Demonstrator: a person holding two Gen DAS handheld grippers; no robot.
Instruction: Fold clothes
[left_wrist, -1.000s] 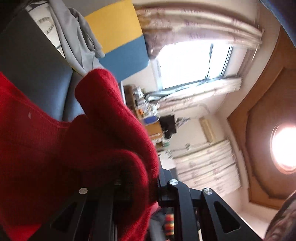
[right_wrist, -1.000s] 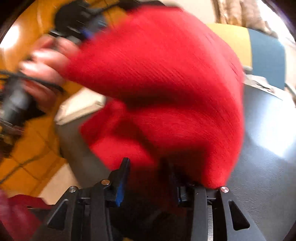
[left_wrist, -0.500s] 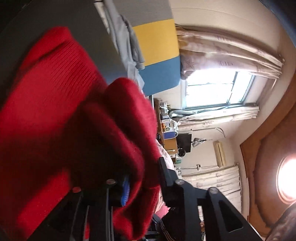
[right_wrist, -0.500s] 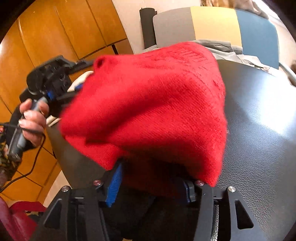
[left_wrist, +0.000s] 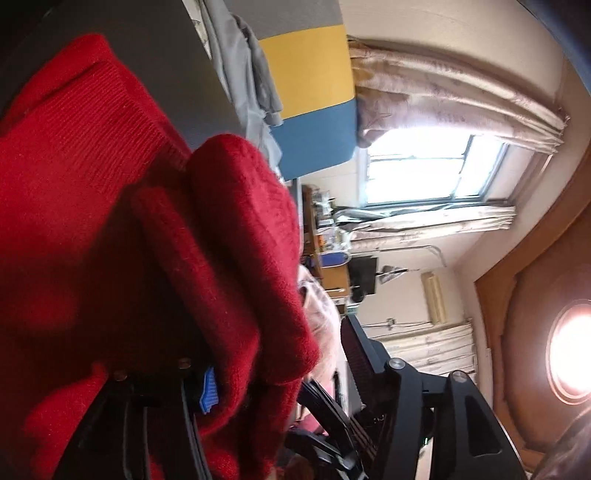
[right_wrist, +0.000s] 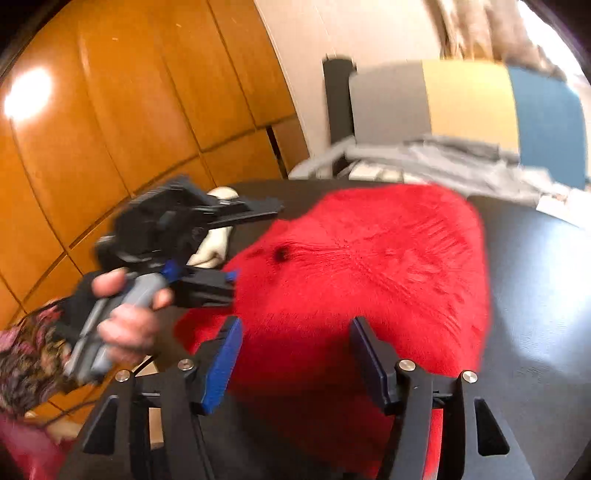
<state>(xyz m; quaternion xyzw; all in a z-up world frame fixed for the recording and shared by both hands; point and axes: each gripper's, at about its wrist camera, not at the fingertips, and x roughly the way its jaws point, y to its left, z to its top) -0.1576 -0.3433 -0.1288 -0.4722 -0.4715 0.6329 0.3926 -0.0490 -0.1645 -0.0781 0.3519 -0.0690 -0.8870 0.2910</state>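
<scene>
Since half a second ago, my right tool (right_wrist: 295, 354) has let go of the red sweater (right_wrist: 362, 280); its blue-padded fingers (right_wrist: 221, 365) now stand wide apart, holding nothing. My left tool (right_wrist: 236, 251) has also spread its fingers, with sweater folds bunched loosely between them and draped over one pad (left_wrist: 207, 391). My left hand (right_wrist: 125, 317) grips that tool's handle at the sweater's left edge. The sweater lies in a folded heap on the dark counter (right_wrist: 539, 280). Grey clothing (right_wrist: 443, 162) sits at the counter's far edge.
</scene>
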